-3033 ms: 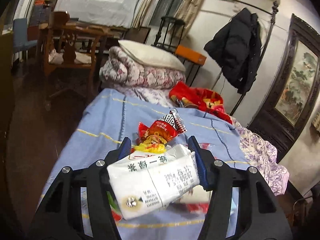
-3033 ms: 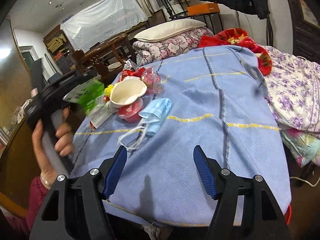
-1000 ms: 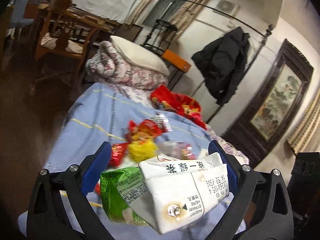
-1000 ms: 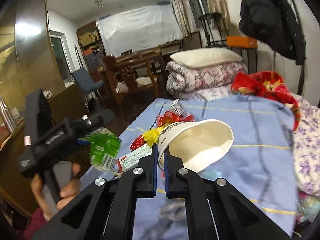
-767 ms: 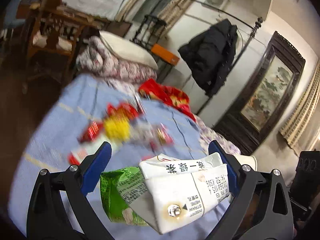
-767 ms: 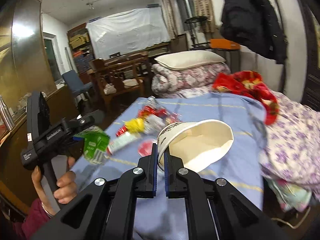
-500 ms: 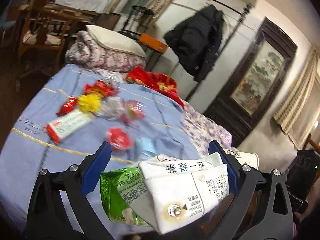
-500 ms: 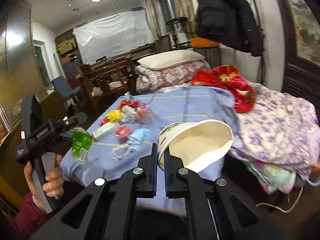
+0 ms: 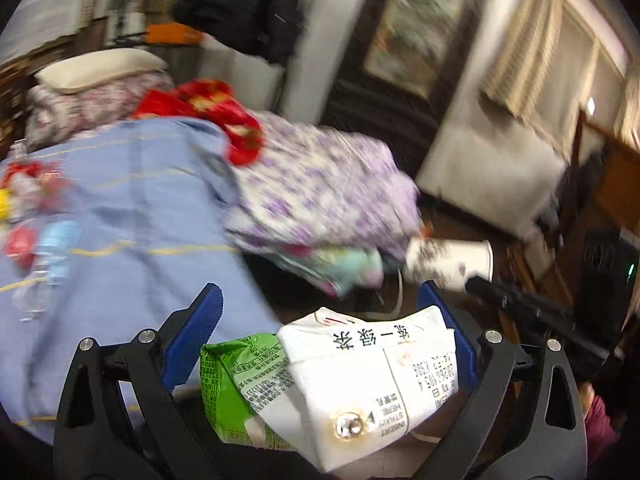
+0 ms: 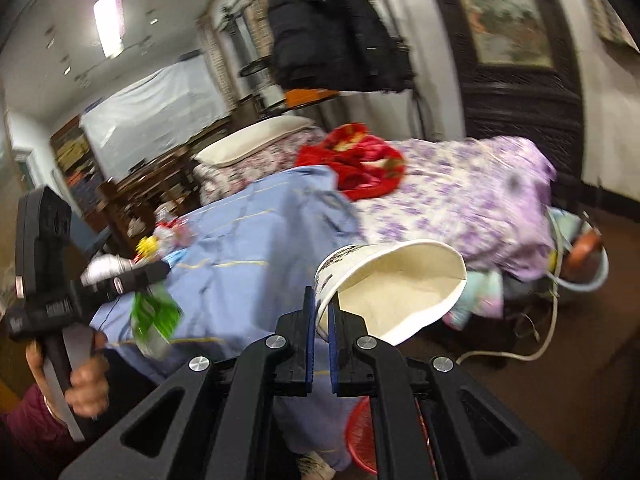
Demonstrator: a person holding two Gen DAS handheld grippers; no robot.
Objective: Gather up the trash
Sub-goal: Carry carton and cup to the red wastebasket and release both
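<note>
You've swung both grippers off the blue bedspread [image 9: 132, 208] toward the floor: carry phase, drop-off next. Left gripper [image 9: 320, 336] clamps the milk carton [image 9: 372, 376] with a green wrapper [image 9: 236, 384]; right gripper [image 10: 321, 322] pinches the paper cup [image 10: 392, 288] wall. Only the right view shows the red basket [image 10: 360, 436] below. Remaining trash [image 9: 24, 208] stays on the bedspread.

The left hand-held gripper [image 9: 318, 332] has its jaws wide apart, with a carton [image 9: 372, 376] wedged between the blue fingers [image 9: 192, 336]. The left hand [image 10: 82, 376] grips its handle, low at the side. The right hand-held gripper [image 10: 322, 322] is nearly closed, pinching the wall of a cup [image 10: 396, 284], held level
</note>
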